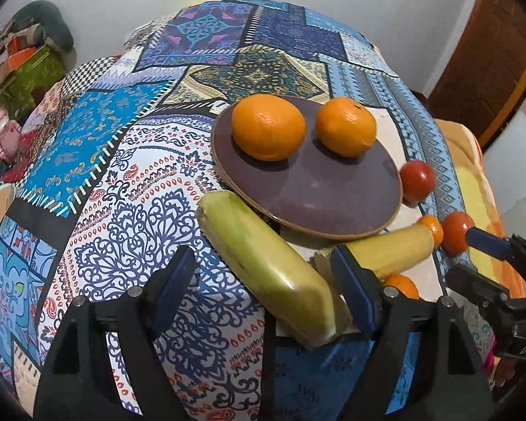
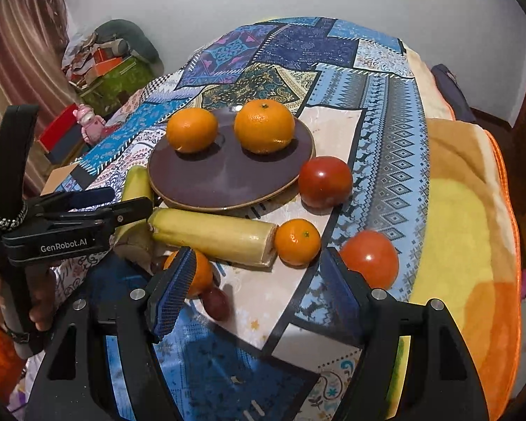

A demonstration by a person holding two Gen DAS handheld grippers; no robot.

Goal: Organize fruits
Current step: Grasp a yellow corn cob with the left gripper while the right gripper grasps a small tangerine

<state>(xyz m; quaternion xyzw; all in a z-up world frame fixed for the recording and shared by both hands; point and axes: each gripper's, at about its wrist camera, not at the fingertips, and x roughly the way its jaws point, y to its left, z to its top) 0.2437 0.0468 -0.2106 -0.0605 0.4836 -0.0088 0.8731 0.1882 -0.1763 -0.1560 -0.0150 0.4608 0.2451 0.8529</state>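
Note:
A dark brown plate carries two large oranges. In front of it lie two green-yellow bananas, two small oranges and two tomatoes. My left gripper is open astride the left banana, whose near end lies close to the right-hand finger. My right gripper stands open over the cloth in front of the second banana. One small orange is partly hidden behind its left finger, and a tomato sits just past the right one.
A patchwork cloth covers the table. A small dark red fruit lies near the right gripper's left finger. An orange and yellow blanket spreads to the right. Boxes and a pink toy stand at far left beyond the table.

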